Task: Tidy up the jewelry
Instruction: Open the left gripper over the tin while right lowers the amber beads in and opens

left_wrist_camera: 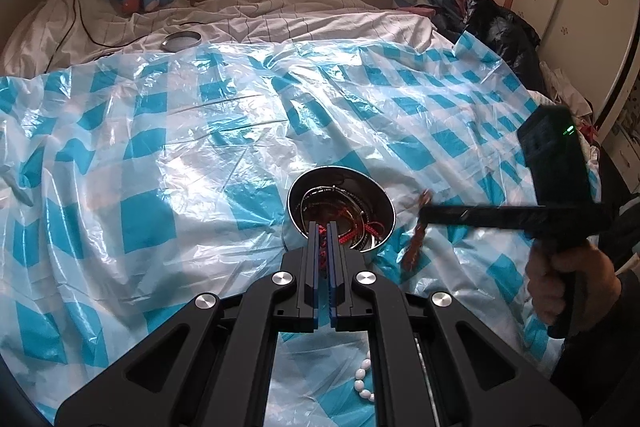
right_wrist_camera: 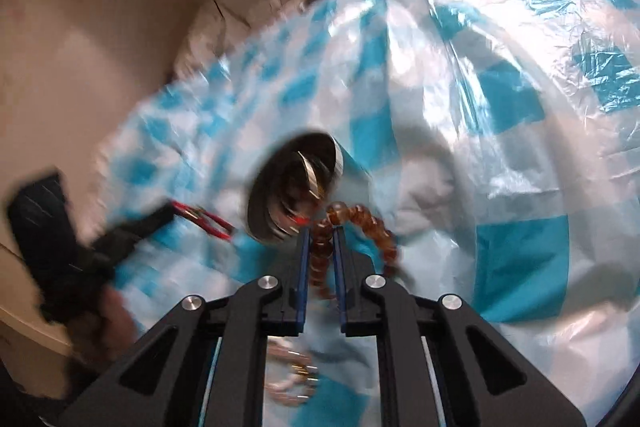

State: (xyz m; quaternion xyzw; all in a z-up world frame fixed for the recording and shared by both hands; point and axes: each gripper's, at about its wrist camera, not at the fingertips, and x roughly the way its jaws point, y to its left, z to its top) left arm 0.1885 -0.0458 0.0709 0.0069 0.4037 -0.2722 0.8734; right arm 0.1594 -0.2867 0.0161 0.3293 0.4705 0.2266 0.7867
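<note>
In the left wrist view the round metal tin (left_wrist_camera: pixel 341 213) already holds bangles and cords; the left gripper (left_wrist_camera: pixel 323 227), above its near rim, is clenched on a red braided cord (left_wrist_camera: pixel 362 231) trailing into the tin. A white bead bracelet (left_wrist_camera: pixel 362 381) lies nearer than the tin, unsorted. In the blurred right wrist view the right gripper (right_wrist_camera: pixel 320 233) grasps an amber bead bracelet (right_wrist_camera: pixel 362 221) beside the tin's mouth (right_wrist_camera: pixel 296 187); more beads (right_wrist_camera: pixel 294 377) wait below. Roughly halfway, I judge.

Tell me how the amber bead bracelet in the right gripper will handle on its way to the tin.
Probably floppy: the amber bead bracelet droops in a loop beside the right gripper. Round glossy beads may slip. The tin lies tilted and may shift.
</note>
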